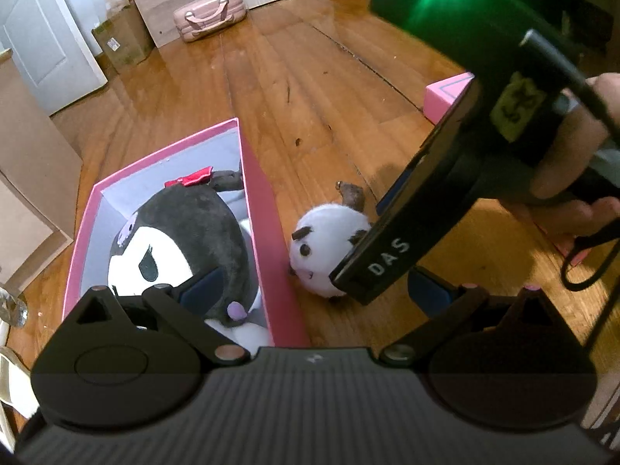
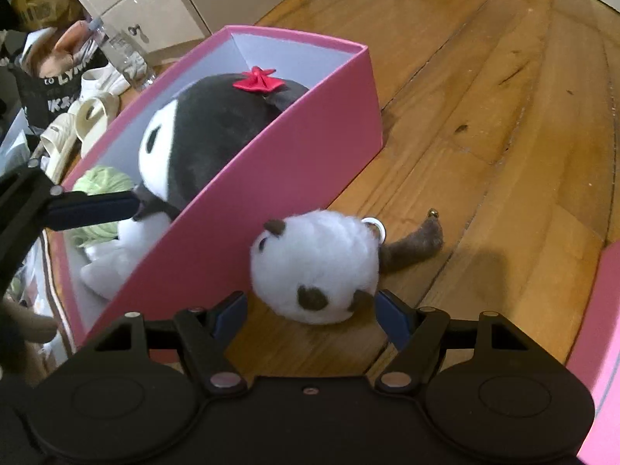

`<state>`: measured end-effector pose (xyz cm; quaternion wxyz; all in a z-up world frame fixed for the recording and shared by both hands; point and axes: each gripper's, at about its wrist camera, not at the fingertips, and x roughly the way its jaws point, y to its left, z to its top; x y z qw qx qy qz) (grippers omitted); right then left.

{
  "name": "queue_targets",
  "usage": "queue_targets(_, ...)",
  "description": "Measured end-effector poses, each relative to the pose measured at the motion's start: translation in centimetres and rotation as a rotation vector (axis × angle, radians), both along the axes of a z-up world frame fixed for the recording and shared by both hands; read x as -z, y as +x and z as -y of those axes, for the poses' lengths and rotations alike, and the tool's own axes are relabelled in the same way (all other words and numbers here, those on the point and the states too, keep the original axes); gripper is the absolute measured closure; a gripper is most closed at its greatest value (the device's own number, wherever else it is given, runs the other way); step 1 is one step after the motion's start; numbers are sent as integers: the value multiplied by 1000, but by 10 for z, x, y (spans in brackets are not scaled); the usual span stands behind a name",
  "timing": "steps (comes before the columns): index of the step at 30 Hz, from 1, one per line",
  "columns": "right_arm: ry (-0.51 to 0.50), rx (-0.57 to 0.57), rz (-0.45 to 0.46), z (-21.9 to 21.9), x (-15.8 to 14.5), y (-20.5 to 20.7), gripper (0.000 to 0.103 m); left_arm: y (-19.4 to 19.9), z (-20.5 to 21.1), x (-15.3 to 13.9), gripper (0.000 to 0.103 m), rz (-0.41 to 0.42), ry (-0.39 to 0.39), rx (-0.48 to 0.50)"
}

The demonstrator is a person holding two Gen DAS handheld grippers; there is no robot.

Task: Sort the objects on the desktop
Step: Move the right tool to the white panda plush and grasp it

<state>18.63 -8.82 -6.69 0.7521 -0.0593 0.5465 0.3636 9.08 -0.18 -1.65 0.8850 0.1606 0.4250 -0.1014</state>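
A small round white plush [image 2: 317,263] with dark ears and a brown tail lies on the wooden floor against the outer wall of a pink box [image 2: 271,178]. My right gripper [image 2: 312,308] is open, one fingertip on each side of the plush's near end. The left wrist view shows that gripper's black body coming down from the upper right over the white plush [image 1: 321,248]. Inside the pink box [image 1: 263,232] lies a large black-and-white plush [image 1: 182,232] with a red bow, and a green soft item [image 2: 104,182] sits beside it. My left gripper [image 1: 314,290] is open above the box's near end, holding nothing.
A pink lid [image 1: 445,93] lies on the floor to the right. Farther off are a pink case [image 1: 209,19] and a cardboard carton [image 1: 124,42]. Slippers [image 2: 77,128], a clear bottle [image 2: 124,54] and a drawer unit [image 2: 128,4] crowd the floor beyond the box.
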Motion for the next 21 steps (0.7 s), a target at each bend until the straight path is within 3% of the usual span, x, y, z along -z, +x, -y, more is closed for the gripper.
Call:
queue_targets(7,5,-6,-33,-7,15,13,25,9,-9,4,0,-17,-27,-14)
queue_targets(11,8,-3,-49,-10,22,20,20,16,-16,5,0,-64,-114,-34)
queue_targets(21,32,26,4,-7,22,14,27,12,-26,3,0,-48,-116,-65)
